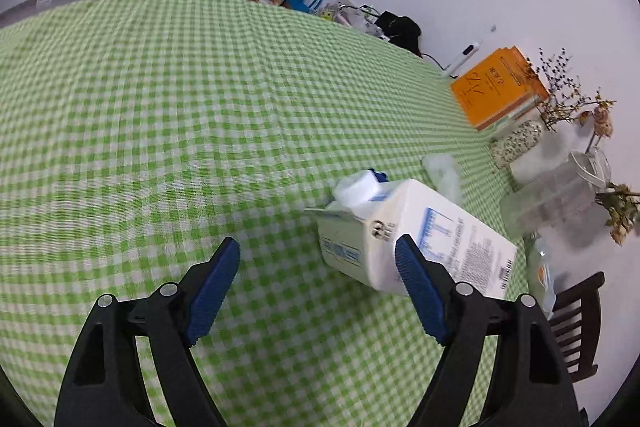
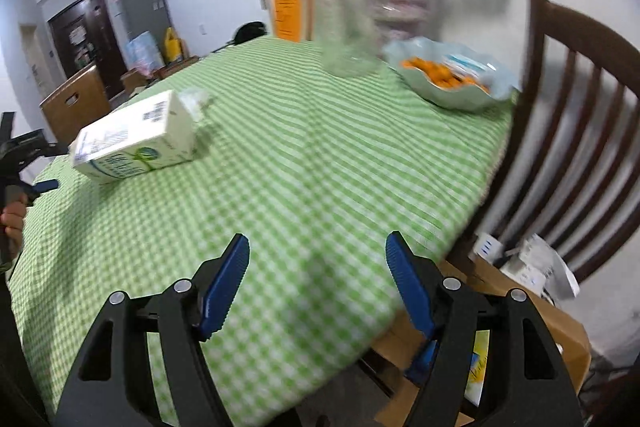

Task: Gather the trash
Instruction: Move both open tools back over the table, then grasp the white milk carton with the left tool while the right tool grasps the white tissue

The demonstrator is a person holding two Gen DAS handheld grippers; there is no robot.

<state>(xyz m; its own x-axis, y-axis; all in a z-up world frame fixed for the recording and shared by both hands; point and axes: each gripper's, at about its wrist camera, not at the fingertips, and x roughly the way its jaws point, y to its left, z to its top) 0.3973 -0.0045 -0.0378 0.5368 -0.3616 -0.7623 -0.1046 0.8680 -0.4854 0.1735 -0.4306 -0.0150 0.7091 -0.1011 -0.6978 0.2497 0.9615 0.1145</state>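
**Desk:** What does the frame show?

**Photographer:** A white cardboard milk carton with blue print [image 1: 404,231] lies on its side on a table under a green-and-white checked tablecloth [image 1: 180,115]. The left gripper [image 1: 318,281] hangs over the cloth with its blue ribbed pads spread wide and nothing between them; the carton sits just beyond its right-hand pad, off to one side of the gap and not inside it. Whether that pad touches the carton, I cannot tell.

**Desk:** And the other hand?

**Photographer:** The right gripper [image 2: 318,275] hovers near the table's edge, jaws equally wide and empty, well apart from the carton. A crumpled piece of clear plastic wrap [image 1: 442,173] lies just behind the carton, likely trash too.

**Desk:** Where could this go wrong?

**Photographer:** Several places, in my judgement. The carton is off-centre to the left gripper, so closing now could catch only a corner and knock or spin it away. Its spout end [image 1: 370,185] looks opened, so squeezing or tipping it could spill any leftover. Close behind stand a tall clear glass jar [image 1: 548,199] and vases of dried flowers [image 1: 516,143]; an overshooting reach could topple them. The views are smeared with motion, which suggests fast hands, and that raises every one of those risks. On the right, a pale blue wavy-rimmed bowl of orange fruit [image 2: 448,97] sits near the table edge beside a dark wooden slatted chair [image 2: 572,131]; a careless swing there might nudge it off.
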